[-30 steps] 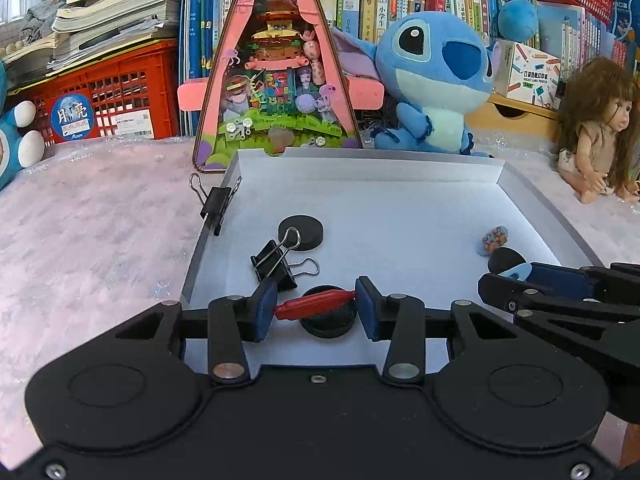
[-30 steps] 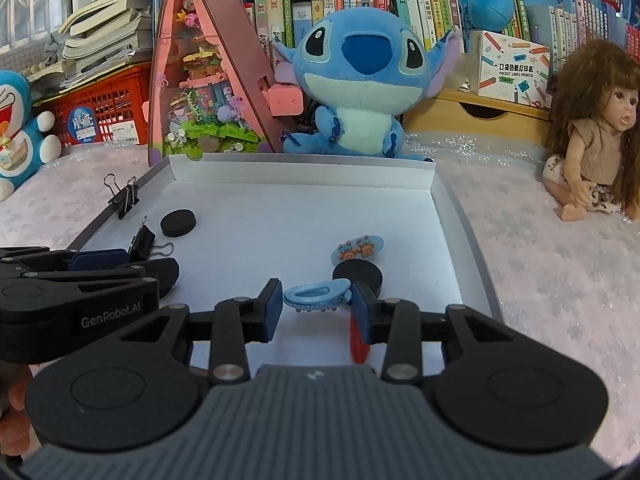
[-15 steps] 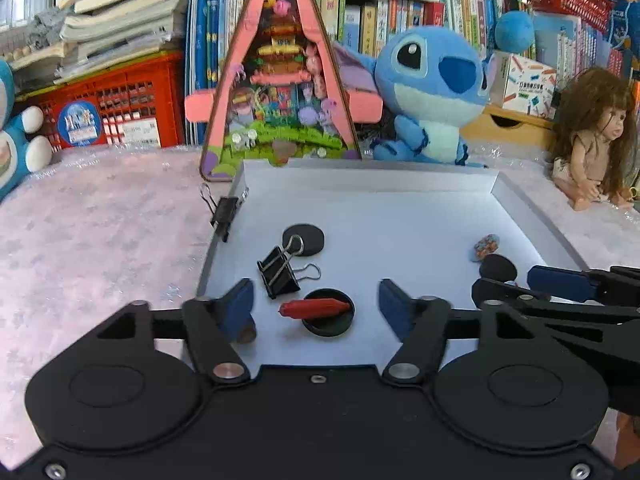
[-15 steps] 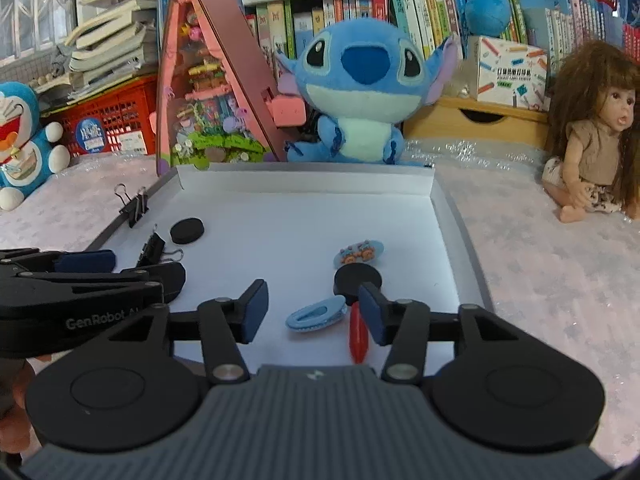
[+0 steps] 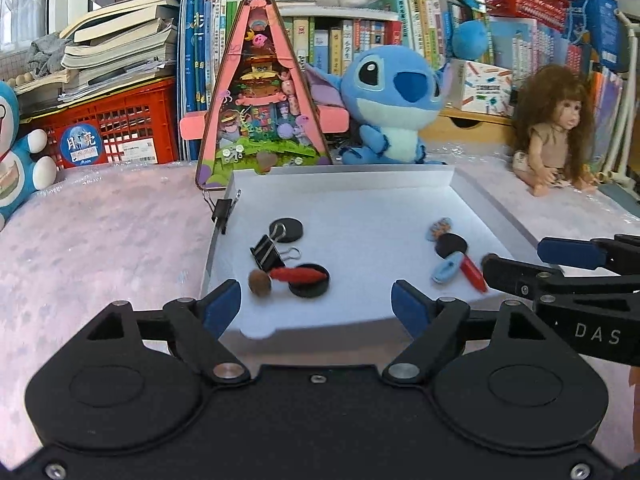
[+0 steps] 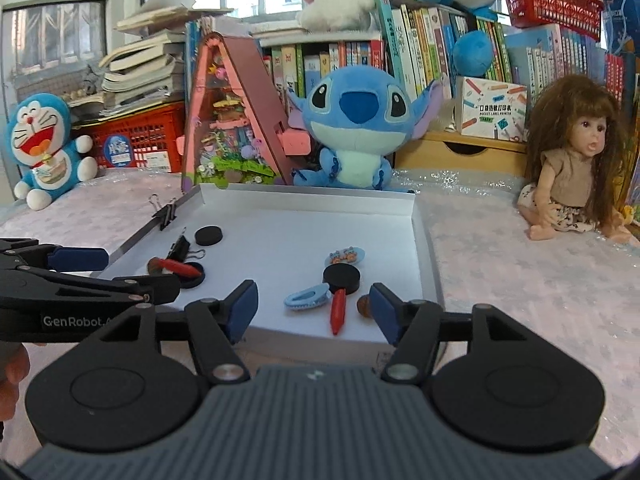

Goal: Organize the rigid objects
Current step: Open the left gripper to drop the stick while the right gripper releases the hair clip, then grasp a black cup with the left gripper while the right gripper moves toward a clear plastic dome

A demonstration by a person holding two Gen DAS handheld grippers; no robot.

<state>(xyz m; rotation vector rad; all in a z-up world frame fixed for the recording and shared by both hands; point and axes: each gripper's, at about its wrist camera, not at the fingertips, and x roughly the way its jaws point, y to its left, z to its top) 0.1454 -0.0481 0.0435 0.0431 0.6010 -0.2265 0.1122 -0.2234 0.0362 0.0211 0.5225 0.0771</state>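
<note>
Both my grippers spread wide, empty: left gripper (image 5: 316, 300), right gripper (image 6: 312, 306). Red crayon (image 6: 337, 310) in white tray (image 6: 416, 216), at 12 o'clock of right fingers, touching blue clip (image 6: 306, 297). Looks light, stiff, slick; I'd pinch mid-shaft

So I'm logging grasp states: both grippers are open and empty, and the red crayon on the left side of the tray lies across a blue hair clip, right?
Not quite. In the left wrist view that red crayon lies across a black disc, not a hair clip. The rest holds: left gripper and right gripper are open and empty.
</note>
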